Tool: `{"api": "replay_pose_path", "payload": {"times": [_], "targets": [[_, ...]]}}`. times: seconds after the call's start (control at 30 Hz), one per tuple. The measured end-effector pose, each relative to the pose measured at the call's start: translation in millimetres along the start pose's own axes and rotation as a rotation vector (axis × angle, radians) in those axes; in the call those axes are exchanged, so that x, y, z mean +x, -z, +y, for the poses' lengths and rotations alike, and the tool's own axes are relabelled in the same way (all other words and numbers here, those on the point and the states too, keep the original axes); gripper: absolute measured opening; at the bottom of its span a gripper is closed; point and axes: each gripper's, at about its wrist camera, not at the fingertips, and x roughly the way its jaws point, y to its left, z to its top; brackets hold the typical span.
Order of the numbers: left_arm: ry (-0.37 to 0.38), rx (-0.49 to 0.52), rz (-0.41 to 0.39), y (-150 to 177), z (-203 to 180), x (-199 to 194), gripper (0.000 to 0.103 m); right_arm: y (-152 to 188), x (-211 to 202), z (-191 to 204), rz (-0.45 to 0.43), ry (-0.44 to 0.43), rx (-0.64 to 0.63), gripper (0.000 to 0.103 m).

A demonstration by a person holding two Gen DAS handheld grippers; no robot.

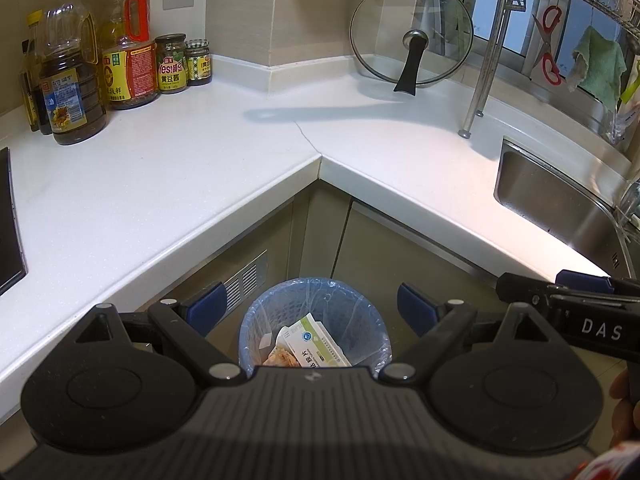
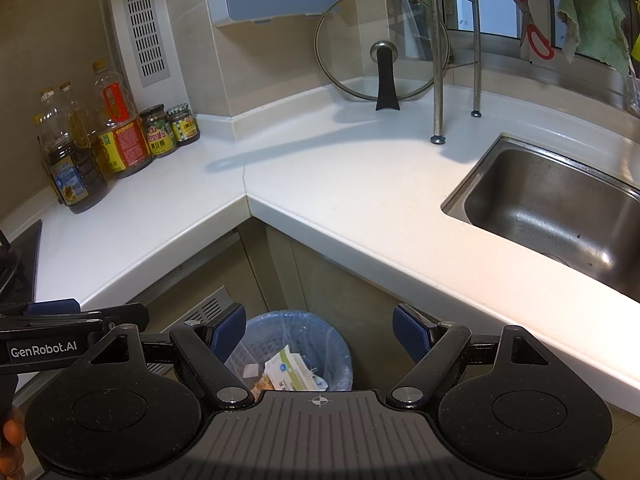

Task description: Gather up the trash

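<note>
White worktop (image 1: 200,168) wraps an inner corner of a tiled kitchen, smooth and glossy, with a fine seam running to the angle. At the far left a black hob edge (image 1: 10,224) shows, then a cluster of oil bottles (image 1: 70,80) in clear plastic, one with a red handle and a yellow and red label, and two glass jars (image 1: 172,64), the nearer one reading "Yes!" above Chinese characters. Further right a round glass lid (image 1: 412,32) with a black handle leans against the wall, beside the chrome legs of a dish rack (image 1: 486,72); red-handled scissors (image 1: 548,46) and a green cloth (image 1: 600,66) hang at the window. A stainless steel sink (image 2: 552,204) is set into the worktop on the right. Below the corner, on the floor, stands a round blue mesh bin (image 1: 316,320) lined with thin clear plastic; the trash lies inside it, a white and green printed carton (image 1: 316,340) over something orange. Both tools hang above the bin: the left claw (image 1: 316,308) has its blue ribbed pads spread wide with nothing between them, and the right claw (image 2: 320,334) likewise stands wide and empty. Their bodies read "GenRobot.AI" and "DAS".
</note>
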Motion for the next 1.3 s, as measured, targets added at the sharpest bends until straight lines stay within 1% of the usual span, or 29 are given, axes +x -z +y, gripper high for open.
{"api": "replay_pose_path", "payload": {"times": [1.1, 1.3], "targets": [[-0.001, -0.003, 0.002, 1.1, 2.3, 0.1, 0.091, 2.3, 0.4, -1.6, 0.004, -0.002, -0.002, 0.08], [0.01, -0.007, -0.016, 5.2, 2.7, 0.6, 0.091, 2.7, 0.7, -2.0, 0.005, -0.002, 0.0, 0.08]]}}
